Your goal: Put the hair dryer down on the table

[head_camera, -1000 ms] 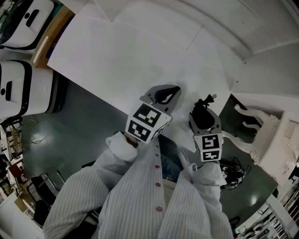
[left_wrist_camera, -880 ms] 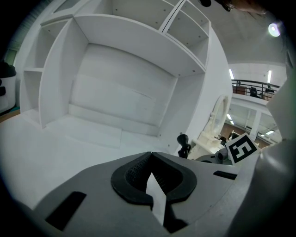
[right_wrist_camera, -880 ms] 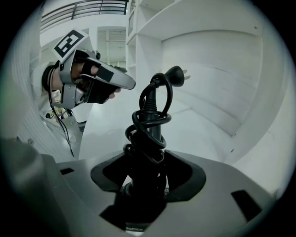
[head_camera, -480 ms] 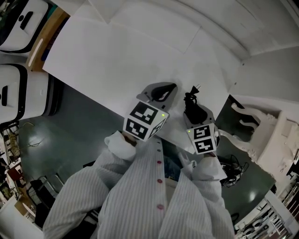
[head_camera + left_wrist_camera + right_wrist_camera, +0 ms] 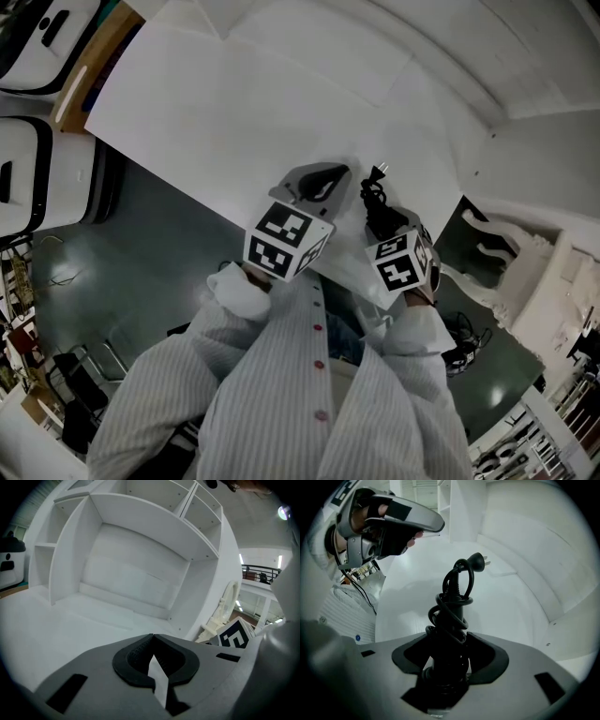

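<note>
The white table [image 5: 234, 103] fills most of the head view: flat, matte, bare where the dryer would go. Behind it stands a white shelf [image 5: 140, 569] with open bays.

The right gripper [image 5: 450, 644] has its dark-padded jaws closed on the black dryer [image 5: 451, 620], clamping the body low down. The dryer's long axis runs straight out along the jaws, away from the person and toward the back of the table. In the head view it sits over the table's near edge, just right of the left gripper [image 5: 153, 637]. Whether it touches the top I cannot tell, though it looks held clear. So the table lies below and ahead of it, and the move should be a lowering by the right hand alone.

The left gripper's jaws are together on nothing (only a pale sliver shows between their bases).

A glossy rubbery cord [image 5: 457, 590] is wound in loose coils round the dryer, and its plug [image 5: 478, 560] sticks out foremost.
</note>
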A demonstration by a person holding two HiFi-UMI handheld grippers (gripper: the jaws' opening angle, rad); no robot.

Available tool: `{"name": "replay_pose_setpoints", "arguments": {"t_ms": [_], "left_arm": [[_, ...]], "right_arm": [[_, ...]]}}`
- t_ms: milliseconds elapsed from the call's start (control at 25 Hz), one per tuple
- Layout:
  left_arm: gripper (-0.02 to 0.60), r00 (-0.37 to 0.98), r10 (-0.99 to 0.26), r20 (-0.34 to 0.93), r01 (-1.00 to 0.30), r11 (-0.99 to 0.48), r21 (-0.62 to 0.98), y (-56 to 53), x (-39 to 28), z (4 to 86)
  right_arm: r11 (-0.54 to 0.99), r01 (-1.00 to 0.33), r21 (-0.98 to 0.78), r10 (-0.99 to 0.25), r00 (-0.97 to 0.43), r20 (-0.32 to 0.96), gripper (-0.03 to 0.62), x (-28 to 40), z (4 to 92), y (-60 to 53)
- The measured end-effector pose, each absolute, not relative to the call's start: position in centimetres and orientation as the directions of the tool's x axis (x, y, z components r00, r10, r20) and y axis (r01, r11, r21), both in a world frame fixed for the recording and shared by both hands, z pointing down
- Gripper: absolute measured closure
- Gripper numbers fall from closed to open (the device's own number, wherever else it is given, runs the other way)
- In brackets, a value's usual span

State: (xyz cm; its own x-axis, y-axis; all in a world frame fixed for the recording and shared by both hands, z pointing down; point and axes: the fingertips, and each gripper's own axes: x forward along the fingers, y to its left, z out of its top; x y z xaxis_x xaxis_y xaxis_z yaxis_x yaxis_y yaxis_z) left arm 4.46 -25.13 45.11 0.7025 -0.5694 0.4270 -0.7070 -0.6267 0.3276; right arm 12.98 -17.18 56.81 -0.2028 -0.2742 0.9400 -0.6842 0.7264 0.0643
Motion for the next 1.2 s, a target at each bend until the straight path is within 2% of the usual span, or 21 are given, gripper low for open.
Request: {"name": "replay_pose_setpoints", "arguments": {"t_ms": [480, 1200], "left_arm": [[0.571, 0.656, -0.609, 0.445, -0.753, -0.566, 0.335, -24.9, 1.1, 46.3], [0.571, 0.661, -0.610, 0.436, -0.749, -0.574, 0.332, -24.0, 0.4, 46.3]], "right_arm": [[0.798, -0.596, 0.085, -0.156, -0.069, 0.985, 0.382, 12.2, 59.2, -16.9], [0.811, -0.576, 0.101, -0.129, -0.007, 0.992, 0.382, 11.9, 59.7, -17.1]]}}
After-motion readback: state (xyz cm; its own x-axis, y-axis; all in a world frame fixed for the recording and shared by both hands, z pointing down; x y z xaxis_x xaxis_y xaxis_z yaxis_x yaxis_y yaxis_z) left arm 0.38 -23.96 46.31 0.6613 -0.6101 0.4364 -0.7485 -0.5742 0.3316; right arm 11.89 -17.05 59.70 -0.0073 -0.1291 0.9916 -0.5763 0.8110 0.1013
